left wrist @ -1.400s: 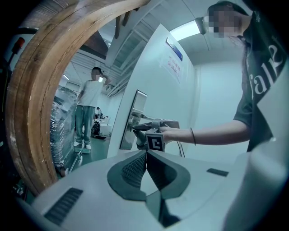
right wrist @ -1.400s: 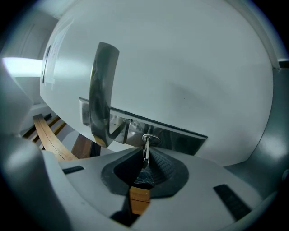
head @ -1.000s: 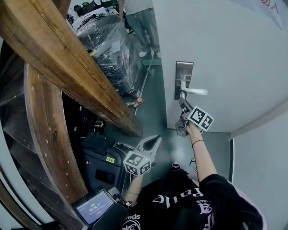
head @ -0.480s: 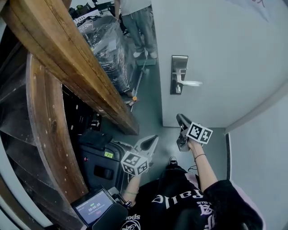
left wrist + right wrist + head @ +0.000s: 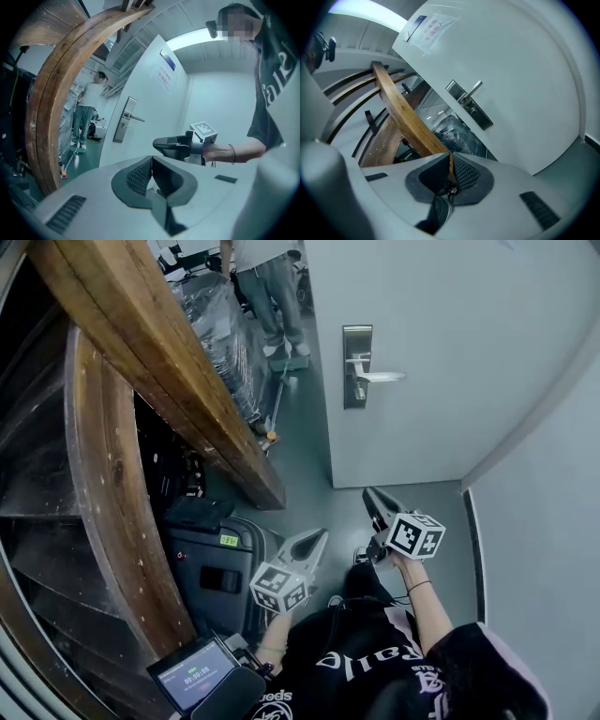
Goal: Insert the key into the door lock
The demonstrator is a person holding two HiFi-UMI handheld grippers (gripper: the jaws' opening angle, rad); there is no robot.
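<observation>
The person wears a short-sleeved black T-shirt [image 5: 375, 667] with white lettering and a thin dark band [image 5: 418, 586] on the right wrist. The left gripper [image 5: 321, 534] and right gripper [image 5: 368, 492] are grey, with dark ribbed pads [image 5: 138, 176]. Each carries a cube [image 5: 415, 534] of black-and-white square markers.

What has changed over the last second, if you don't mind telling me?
The right gripper pulled back from the lock below the handle and now hangs low, clear of the door. Its jaws are shut on a thin brown strip. The left gripper stayed low and shut.
</observation>
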